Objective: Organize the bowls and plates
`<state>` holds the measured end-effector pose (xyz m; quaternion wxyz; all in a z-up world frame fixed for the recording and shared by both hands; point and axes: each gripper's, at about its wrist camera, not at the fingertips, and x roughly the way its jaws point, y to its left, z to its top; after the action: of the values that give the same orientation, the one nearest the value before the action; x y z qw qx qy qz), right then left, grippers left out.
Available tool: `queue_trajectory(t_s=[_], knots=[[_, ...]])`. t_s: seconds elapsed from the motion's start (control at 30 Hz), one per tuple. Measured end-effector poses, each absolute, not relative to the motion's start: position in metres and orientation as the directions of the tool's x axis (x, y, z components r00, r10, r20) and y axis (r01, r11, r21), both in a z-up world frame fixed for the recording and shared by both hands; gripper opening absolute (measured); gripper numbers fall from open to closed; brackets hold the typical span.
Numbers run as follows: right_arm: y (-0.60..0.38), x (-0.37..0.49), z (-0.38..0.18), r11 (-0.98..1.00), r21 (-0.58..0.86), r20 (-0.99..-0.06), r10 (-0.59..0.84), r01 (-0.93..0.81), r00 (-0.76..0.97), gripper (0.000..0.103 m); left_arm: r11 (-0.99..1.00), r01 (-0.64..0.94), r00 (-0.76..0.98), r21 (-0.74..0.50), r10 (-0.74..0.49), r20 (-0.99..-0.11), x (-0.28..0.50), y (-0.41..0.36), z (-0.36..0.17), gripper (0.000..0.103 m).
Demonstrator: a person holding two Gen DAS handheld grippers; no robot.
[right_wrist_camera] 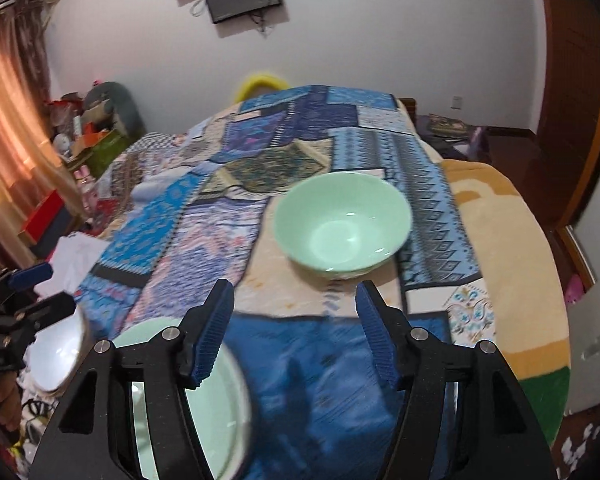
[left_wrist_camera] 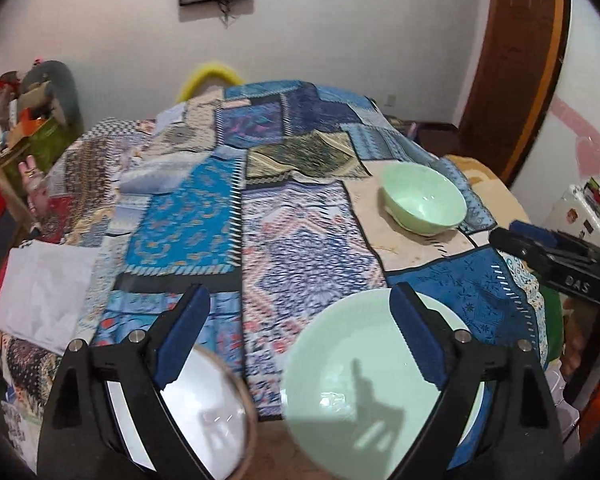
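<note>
Green bowl (right_wrist_camera: 342, 226) lies just beyond right tool (right_wrist_camera: 294, 334)

"DAS" stands on the right tool (left_wrist_camera: 504, 236)

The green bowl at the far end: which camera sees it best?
The right wrist view: the green bowl sits large and central, its inside and whole rim in sight. The left wrist view shows the same bowl smaller, farther off toward the right.
</note>
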<state>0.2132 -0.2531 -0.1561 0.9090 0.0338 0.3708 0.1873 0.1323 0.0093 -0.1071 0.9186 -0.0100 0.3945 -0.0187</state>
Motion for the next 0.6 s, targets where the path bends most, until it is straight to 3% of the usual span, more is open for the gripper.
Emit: queue_trajectory(t_s=[0.17,0.37,0.6], knots=[[-0.271,0.245,-0.17,0.949,0.194,-0.672,0.313,-0.247,0.671,0.059,0.998,0.061,0.661,0.005,-0.037,-0.75,0.161,-0.012,-0.122,0.092],[-0.285,0.285,-0.189,0.962,0.184,-0.722,0.271,-0.201,0.636,0.04,0.997,0.072,0.642,0.015,-0.035,-0.766,0.194,-0.023,-0.134,0.092],[-0.288,0.32,-0.208,0.961,0.207,-0.77,0.275,-0.182,0.575,0.031,0.996,0.086,0.6,0.004,-0.049,-0.799,0.223,-0.03,-0.151,0.092]])
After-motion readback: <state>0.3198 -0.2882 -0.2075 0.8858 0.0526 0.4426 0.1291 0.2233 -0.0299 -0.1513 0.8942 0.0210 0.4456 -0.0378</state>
